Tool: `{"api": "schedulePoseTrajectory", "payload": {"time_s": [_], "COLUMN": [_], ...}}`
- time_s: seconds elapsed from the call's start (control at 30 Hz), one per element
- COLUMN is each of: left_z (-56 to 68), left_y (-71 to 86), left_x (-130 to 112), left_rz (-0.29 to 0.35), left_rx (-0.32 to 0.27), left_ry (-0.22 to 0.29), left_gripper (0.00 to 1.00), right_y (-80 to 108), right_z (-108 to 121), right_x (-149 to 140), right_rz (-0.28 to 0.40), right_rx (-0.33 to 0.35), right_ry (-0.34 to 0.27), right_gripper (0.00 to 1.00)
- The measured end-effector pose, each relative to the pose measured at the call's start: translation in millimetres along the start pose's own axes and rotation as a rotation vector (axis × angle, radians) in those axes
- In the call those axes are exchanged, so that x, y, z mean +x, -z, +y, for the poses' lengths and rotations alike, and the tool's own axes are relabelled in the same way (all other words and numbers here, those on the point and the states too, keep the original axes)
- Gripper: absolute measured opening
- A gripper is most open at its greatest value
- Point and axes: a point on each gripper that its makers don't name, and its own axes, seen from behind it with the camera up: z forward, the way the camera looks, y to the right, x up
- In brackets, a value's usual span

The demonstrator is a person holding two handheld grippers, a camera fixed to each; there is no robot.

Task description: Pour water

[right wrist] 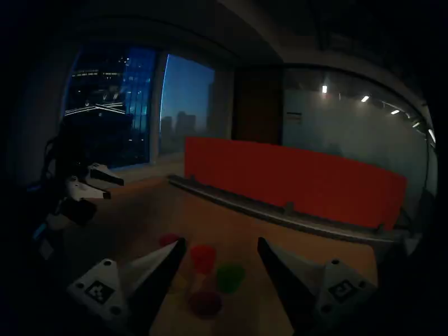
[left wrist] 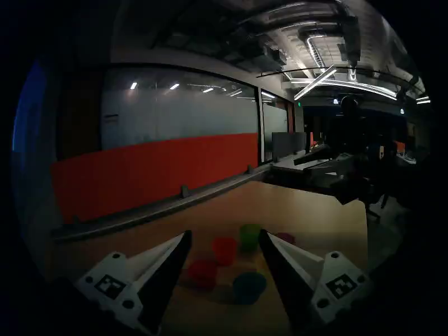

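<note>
Several small coloured cups stand in a cluster on the wooden table [left wrist: 313, 213]. In the left gripper view I see a red cup [left wrist: 225, 249], a green cup [left wrist: 250, 235], a dark red cup [left wrist: 201, 273], a teal cup [left wrist: 248, 285] and a magenta cup [left wrist: 285, 237]. My left gripper [left wrist: 225, 233] hovers open above them, holding nothing. The right gripper view shows the red cup [right wrist: 203, 257], green cup [right wrist: 229, 276], dark red cup [right wrist: 205, 302] and magenta cup [right wrist: 169, 239] below my open, empty right gripper [right wrist: 222, 241]. Farther off are the right gripper [left wrist: 305, 167] and left gripper [right wrist: 115, 189].
A red partition [left wrist: 162, 165] [right wrist: 302, 173] on a metal rail [left wrist: 168, 204] runs along the table's far edge. Frosted glass walls stand behind it. Dark windows [right wrist: 117, 112] show a night skyline. The room is dim.
</note>
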Motion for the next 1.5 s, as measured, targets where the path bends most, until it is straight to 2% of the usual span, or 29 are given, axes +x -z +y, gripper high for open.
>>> {"api": "schedulePoseTrajectory", "payload": {"time_s": [0.67, 0.97, 1.5], "left_z": [30.2, 39.4, 43.8], "left_y": [-33.7, -36.4, -38.9], "left_x": [-76, -99, -123], "left_rz": [-0.089, -0.117, -0.164], "left_rx": [-0.089, -0.112, -0.126], "left_ry": [0.016, 0.017, 0.014], "left_gripper": [0.88, 0.88, 0.88], "right_y": [-18.8, -24.7, -31.1], "right_z": [16, 17, 18], "right_x": [-60, -86, -94], "right_rz": [-0.122, -0.17, -0.187], "right_rx": [-0.018, -0.027, -0.027], "right_ry": [0.031, 0.034, 0.035], "right_gripper": [0.99, 0.99, 0.99]}}
